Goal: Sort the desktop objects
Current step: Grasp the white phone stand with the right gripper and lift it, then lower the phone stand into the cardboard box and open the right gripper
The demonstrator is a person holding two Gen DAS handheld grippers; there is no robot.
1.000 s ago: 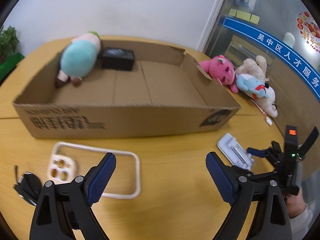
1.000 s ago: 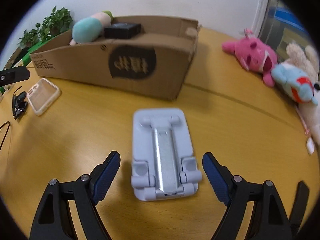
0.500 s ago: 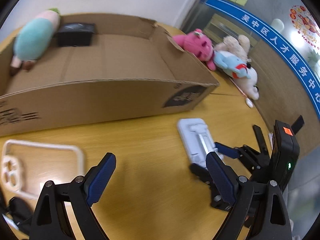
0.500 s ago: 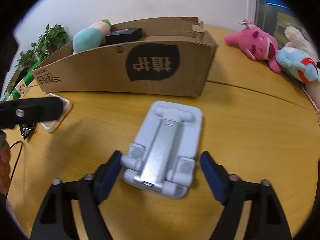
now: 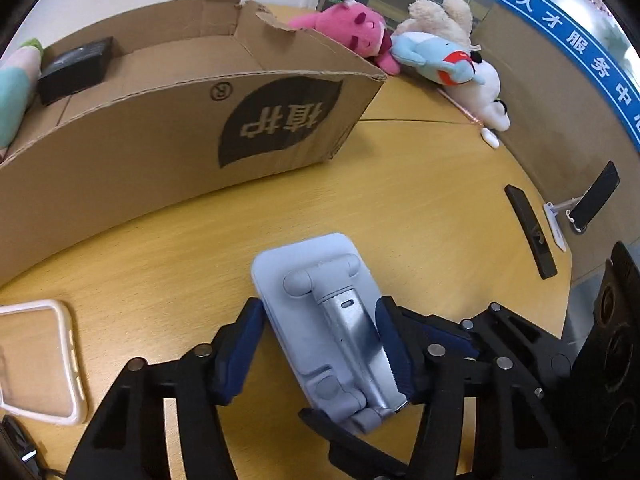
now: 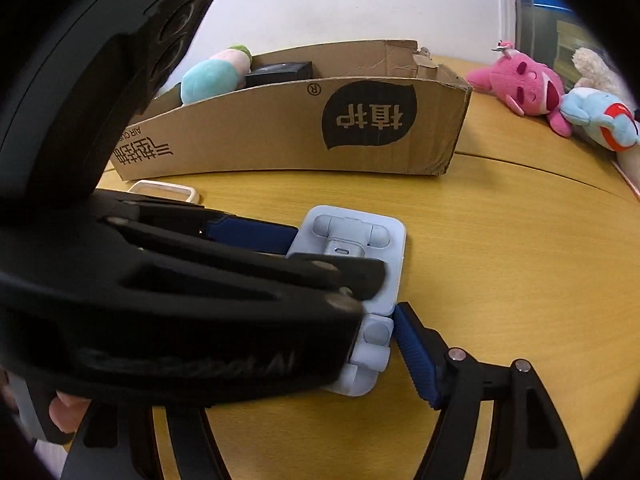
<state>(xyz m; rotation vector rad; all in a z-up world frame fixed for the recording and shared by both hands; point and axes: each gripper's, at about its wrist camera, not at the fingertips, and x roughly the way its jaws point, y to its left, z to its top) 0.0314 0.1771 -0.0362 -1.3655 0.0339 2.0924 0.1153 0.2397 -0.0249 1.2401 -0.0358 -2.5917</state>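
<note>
A white folded phone stand [image 5: 324,320] lies on the wooden table in front of a cardboard box [image 5: 192,120]. My left gripper [image 5: 320,344] straddles the stand, its blue pads against both long sides. In the right wrist view the stand [image 6: 372,240] is partly hidden by the left gripper's black body. My right gripper [image 6: 372,348] is at the stand's near end; one blue pad [image 6: 416,360] touches its right corner, the other finger is hidden.
The box holds a teal plush [image 6: 212,80] and a black case [image 5: 76,68]. A clear phone case [image 5: 36,360] lies at left. Pink [image 5: 348,24] and blue [image 5: 436,60] plush toys lie at the far right. A black phone [image 5: 530,232] and a propped phone [image 5: 592,200] sit near the table edge.
My left gripper swung right from the clear phone case to the phone stand and narrowed onto it. My right gripper moved closer to the stand's near end.
</note>
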